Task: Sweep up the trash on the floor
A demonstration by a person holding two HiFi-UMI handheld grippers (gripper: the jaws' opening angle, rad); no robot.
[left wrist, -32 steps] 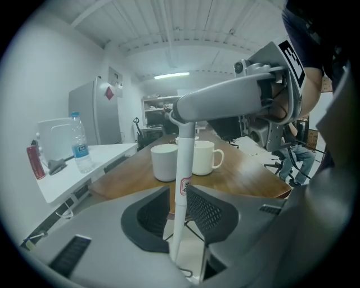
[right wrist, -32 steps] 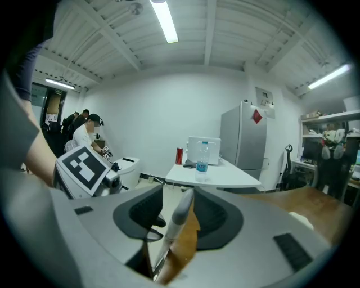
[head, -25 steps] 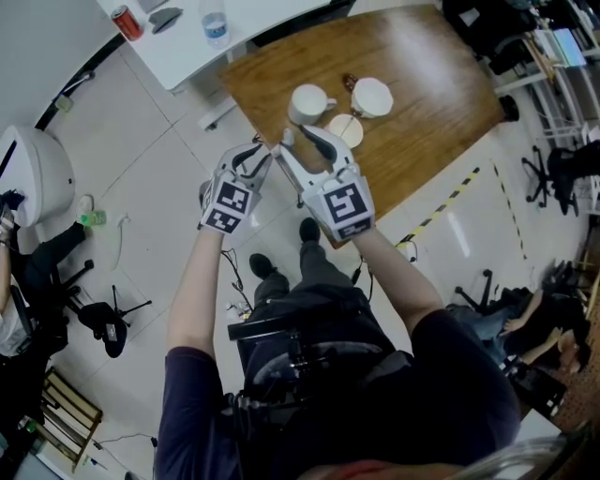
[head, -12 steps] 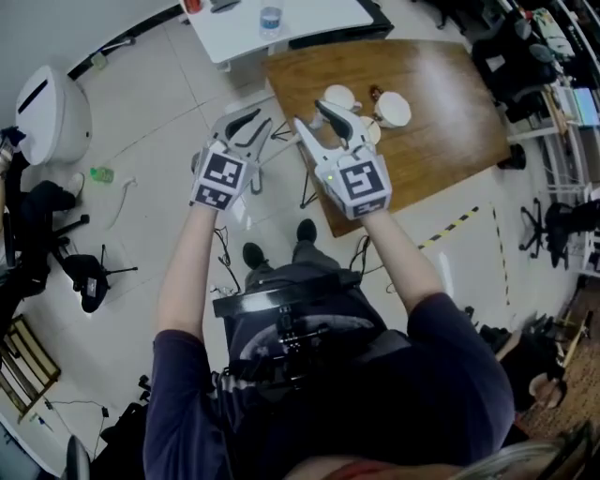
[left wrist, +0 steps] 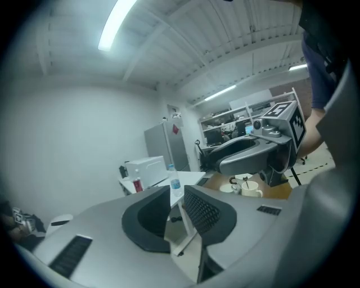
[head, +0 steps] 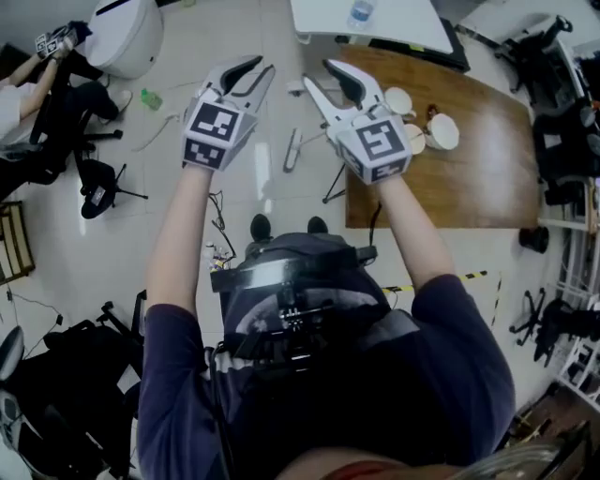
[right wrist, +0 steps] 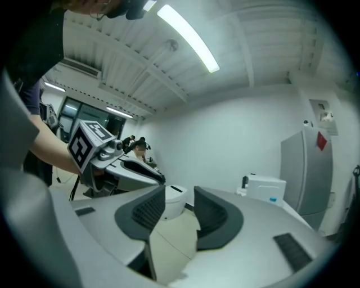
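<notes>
At the top edge of the head view the white table (head: pixel 375 28) is cut off, and so is the water bottle (head: pixel 359 11) standing on it. The white rounded bin (head: pixel 127 33) at upper left runs out past the same edge, and the seated person (head: pixel 28 84) beside it is cut by the left edge. A small green item (head: pixel 150 97) on the floor nearby is too small to identify. A grey elongated thing (head: pixel 292 150) on the floor at upper centre cannot be made out either. In the right gripper view, figures (right wrist: pixel 135 145) at centre left are too small and dim to tell apart. In the left gripper view a dark sleeve (left wrist: pixel 318 62) runs off the right edge
</notes>
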